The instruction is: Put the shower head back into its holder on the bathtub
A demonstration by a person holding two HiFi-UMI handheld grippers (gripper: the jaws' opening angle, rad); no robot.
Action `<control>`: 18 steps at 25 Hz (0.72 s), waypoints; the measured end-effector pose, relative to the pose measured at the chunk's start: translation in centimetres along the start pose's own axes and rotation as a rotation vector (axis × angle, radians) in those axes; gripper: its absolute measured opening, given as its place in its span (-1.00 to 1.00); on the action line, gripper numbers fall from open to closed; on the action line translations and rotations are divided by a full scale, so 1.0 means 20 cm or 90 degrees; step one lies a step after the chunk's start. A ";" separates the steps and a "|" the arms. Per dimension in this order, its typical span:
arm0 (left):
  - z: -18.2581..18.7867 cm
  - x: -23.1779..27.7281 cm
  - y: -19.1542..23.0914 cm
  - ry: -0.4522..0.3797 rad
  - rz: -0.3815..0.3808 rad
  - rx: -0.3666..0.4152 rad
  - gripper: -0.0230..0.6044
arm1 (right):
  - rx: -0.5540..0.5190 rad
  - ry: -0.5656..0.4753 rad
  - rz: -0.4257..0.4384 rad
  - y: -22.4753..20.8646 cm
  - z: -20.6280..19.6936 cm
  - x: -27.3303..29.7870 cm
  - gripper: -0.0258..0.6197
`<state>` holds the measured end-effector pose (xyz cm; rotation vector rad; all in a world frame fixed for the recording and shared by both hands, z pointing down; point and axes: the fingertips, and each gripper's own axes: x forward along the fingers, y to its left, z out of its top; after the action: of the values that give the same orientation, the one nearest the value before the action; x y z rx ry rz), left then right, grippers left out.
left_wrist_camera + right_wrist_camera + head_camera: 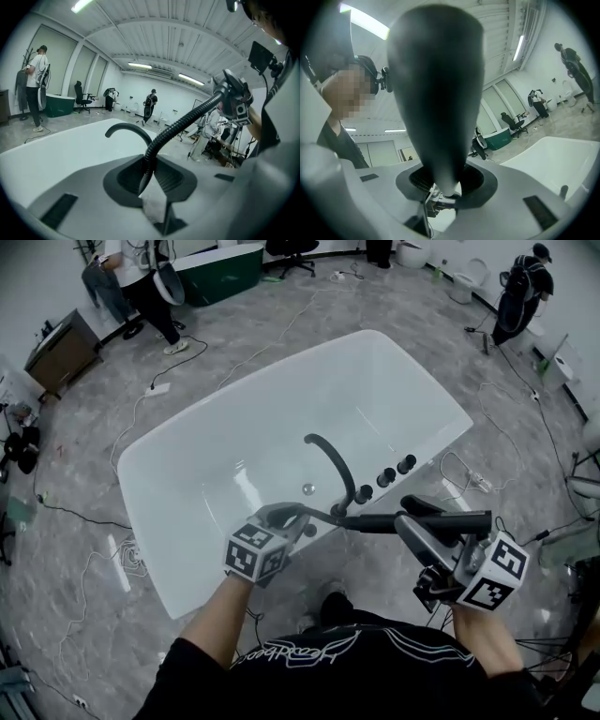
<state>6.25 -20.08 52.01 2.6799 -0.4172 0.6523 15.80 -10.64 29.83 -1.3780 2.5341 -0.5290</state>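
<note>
The white bathtub lies below me with a black curved spout and three round black fittings on its near rim. My right gripper is shut on the black shower head, which lies level just above that rim. In the right gripper view the shower head fills the middle and sits between the jaws of the right gripper. My left gripper is shut on the black ribbed hose. From the left gripper the hose rises to the right. I cannot tell which fitting is the holder.
Cables trail over the grey floor around the tub. Two people stand at the far left by a dark green tub, and another person at the far right. A wooden cabinet stands at the left.
</note>
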 end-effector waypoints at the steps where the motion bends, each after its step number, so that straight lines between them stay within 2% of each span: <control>1: -0.03 0.02 0.00 0.006 -0.005 -0.003 -0.72 | 0.001 0.006 -0.001 0.00 -0.02 0.00 -0.53; 12: -0.32 0.17 -0.06 0.084 -0.032 -0.028 -0.72 | 0.004 0.064 -0.011 -0.05 -0.17 0.07 -0.53; 18: -0.42 0.22 -0.10 0.126 -0.033 -0.003 -0.72 | -0.011 0.074 -0.005 -0.06 -0.19 0.12 -0.53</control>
<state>7.50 -15.82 60.75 2.5811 -0.2942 0.8888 14.16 -12.39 33.76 -1.4019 2.6316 -0.6063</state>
